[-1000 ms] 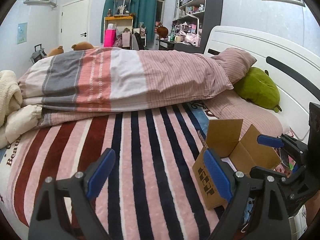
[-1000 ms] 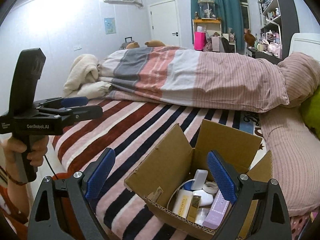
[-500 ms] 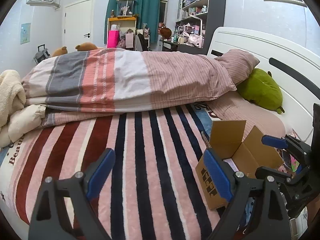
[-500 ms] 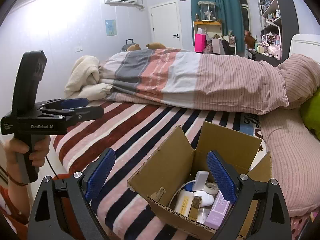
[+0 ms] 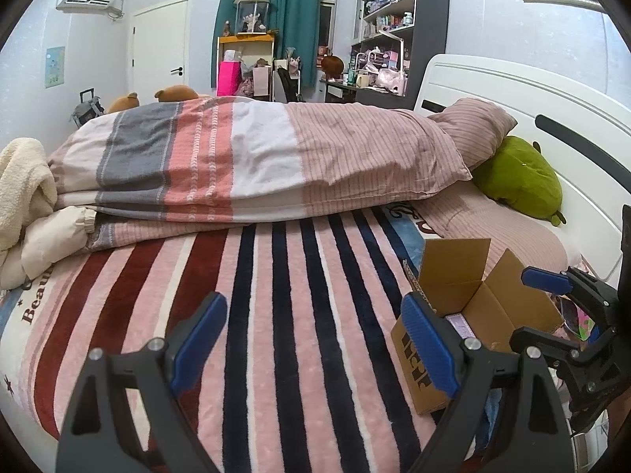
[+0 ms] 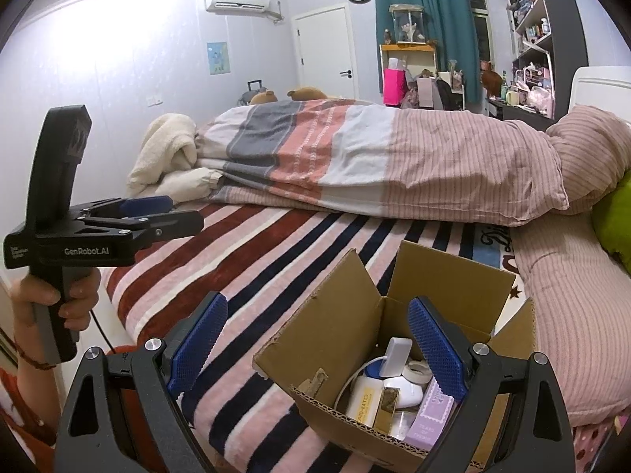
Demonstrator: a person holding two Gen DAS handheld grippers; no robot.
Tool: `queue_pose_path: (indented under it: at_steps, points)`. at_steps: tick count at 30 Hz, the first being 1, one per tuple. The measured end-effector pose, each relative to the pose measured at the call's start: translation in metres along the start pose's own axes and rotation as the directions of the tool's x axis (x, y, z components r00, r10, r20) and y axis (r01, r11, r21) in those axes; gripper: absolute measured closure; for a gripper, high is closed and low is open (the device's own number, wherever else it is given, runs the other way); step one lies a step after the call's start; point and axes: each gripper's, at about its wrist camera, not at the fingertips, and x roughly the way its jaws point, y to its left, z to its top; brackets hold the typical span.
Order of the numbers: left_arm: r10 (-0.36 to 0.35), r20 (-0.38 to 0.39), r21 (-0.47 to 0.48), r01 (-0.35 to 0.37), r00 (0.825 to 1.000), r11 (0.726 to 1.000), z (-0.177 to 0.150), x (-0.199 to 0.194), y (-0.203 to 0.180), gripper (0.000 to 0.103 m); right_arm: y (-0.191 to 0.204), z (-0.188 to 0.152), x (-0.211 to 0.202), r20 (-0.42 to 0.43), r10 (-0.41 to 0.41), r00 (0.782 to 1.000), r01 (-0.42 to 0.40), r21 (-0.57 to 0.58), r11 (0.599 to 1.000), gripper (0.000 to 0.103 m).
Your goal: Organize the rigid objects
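Note:
An open cardboard box stands on the striped blanket near the bed's front edge; it also shows in the left wrist view. Inside lie several small items: a white case, a cream bottle, a lilac carton and a tape roll. My right gripper is open and empty, just above the box's near rim. My left gripper is open and empty over the blanket, left of the box; it shows from the side in the right wrist view.
A folded striped duvet lies across the bed behind the blanket. A green plush and a pink pillow sit by the white headboard. Cream bedding is piled at the left.
Both grippers have drifted slightly; the box sits a little lower and further right in the left wrist view. Both stay open and empty.

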Motion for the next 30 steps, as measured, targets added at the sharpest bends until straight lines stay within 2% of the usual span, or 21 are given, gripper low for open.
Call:
queue_pose_path:
  at_steps: [30]
  points:
    - [0.036, 0.001, -0.021, -0.036, 0.999, 0.999, -0.0062, -0.0014, 0.0034, 0.015, 0.0029, -0.0010, 0.0012, 0.002, -0.002, 1.000, 0.002, 0.007, 1.000, 0.011]
